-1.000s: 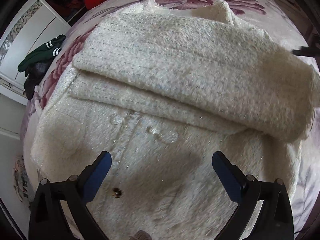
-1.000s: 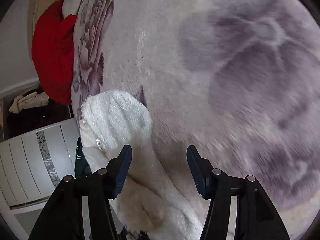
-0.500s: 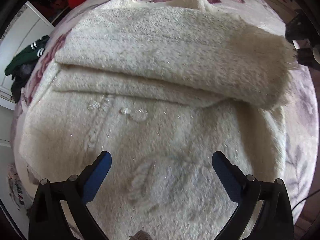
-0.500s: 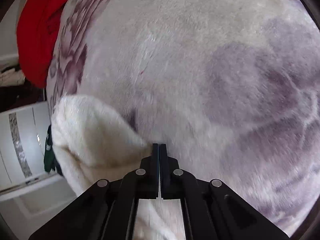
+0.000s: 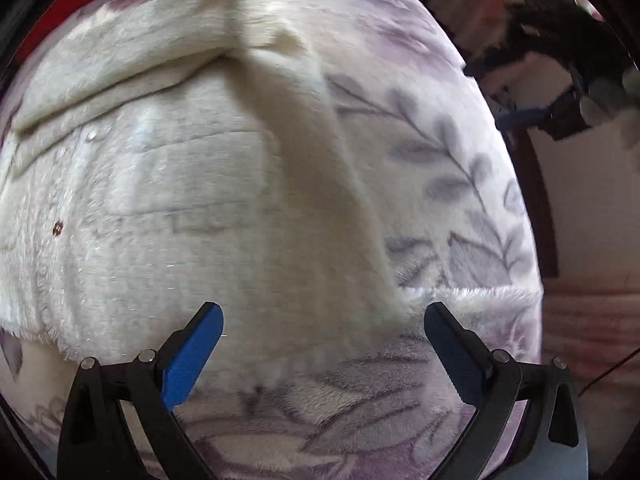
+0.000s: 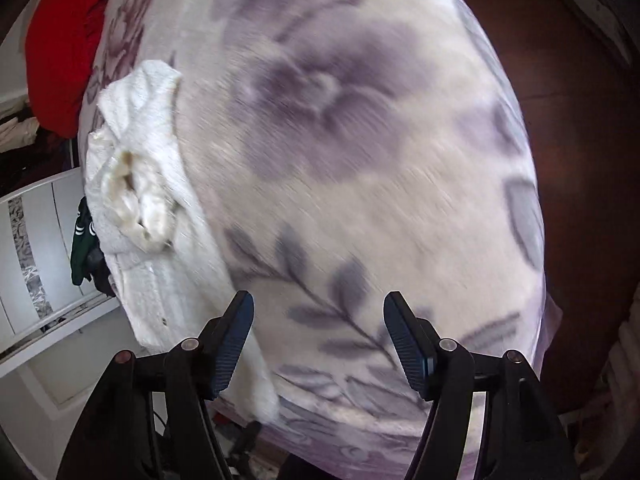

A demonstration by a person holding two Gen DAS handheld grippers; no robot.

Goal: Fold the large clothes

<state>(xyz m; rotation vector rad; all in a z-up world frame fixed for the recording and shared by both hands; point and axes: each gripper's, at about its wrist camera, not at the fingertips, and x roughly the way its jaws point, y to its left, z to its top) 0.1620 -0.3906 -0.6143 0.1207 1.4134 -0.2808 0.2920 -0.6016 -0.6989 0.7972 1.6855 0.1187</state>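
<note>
My left gripper (image 5: 322,336) hangs spread over the white sweater (image 5: 168,208); my right gripper (image 6: 319,326) is opening, empty, above the blanket (image 6: 360,160).

A home bedroom: floral plush bedspread (image 6: 360,160), white wardrobe doors (image 6: 36,248), strewn clothes.
</note>
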